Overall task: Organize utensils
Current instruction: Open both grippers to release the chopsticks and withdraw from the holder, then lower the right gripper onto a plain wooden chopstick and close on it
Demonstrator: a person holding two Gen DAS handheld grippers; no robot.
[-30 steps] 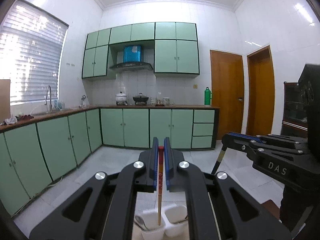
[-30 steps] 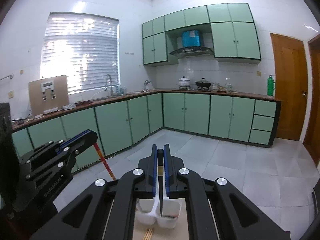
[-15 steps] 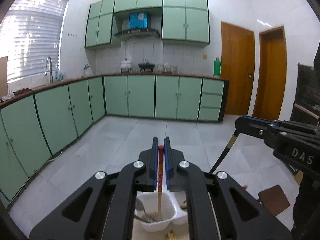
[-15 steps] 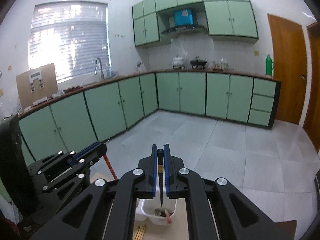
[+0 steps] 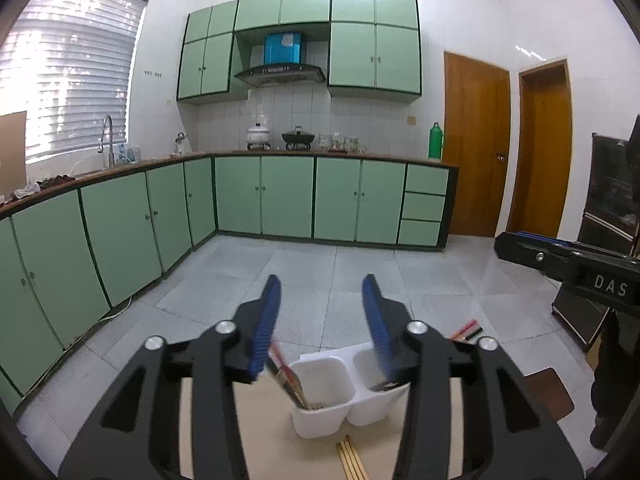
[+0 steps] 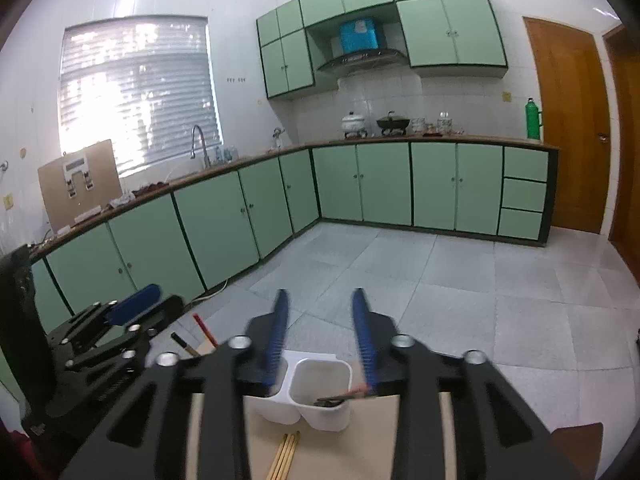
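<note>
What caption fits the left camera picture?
Open left gripper above white holder, chopsticks leaning inside.

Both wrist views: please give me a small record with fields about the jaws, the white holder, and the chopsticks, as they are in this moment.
left gripper: jaws open, holding nothing
right gripper: jaws open, holding nothing
white utensil holder: two compartments, standing on the table
holder contents: red and dark chopsticks leaning inside, tips out over the rim
wooden chopsticks: lying flat on the table, near side of the holder
</note>
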